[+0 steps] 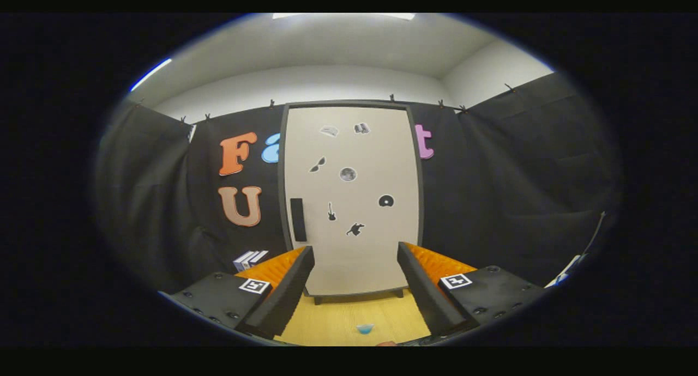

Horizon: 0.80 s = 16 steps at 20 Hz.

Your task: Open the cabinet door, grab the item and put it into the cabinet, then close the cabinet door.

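A tall white cabinet (351,201) with a dark frame stands straight ahead, beyond the fingers, on a wooden table (338,316). Its door is shut and carries several small dark stickers. A black vertical handle (298,219) sits near the door's left edge. My gripper (355,256) is open, held well back from the door, with nothing between its fingers. A small light-blue item (365,328) lies on the table low between the fingers, close to me.
Black cloth walls close the booth behind and on both sides of the cabinet. A small stack of white and dark flat things (250,259) lies left of the cabinet, just beyond the left finger.
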Motion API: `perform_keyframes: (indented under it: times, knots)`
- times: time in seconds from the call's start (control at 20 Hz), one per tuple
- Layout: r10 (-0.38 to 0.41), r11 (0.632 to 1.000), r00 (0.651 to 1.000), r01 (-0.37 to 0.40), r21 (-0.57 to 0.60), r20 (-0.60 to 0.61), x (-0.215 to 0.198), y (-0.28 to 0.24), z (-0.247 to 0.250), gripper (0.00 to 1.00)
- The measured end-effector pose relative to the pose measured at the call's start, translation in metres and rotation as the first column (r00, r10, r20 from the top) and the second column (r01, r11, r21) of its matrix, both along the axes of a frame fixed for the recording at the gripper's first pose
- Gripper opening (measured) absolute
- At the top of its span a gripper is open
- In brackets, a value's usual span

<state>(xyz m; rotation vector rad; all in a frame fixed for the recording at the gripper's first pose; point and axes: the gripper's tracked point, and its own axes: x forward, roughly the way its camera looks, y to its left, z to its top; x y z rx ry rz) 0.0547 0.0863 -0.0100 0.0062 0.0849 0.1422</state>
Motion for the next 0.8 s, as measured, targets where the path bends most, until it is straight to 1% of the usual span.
perform_keyframes:
  times: [0.25,0.35,0.45,0.8]
  knots:
    - [0.041,0.999,0.999,-0.041,0.009,-0.013,0.05,0.037,0.0,0.98]
    - [0.04,0.999,0.999,-0.04,0.009,-0.015,0.074,0.047,0.003,0.98]
    - [0.057,0.998,0.998,-0.057,0.018,-0.017,0.096,0.063,0.004,0.98]
    - [0.093,0.995,0.994,-0.094,-0.02,-0.049,0.161,0.115,-0.013,0.98]
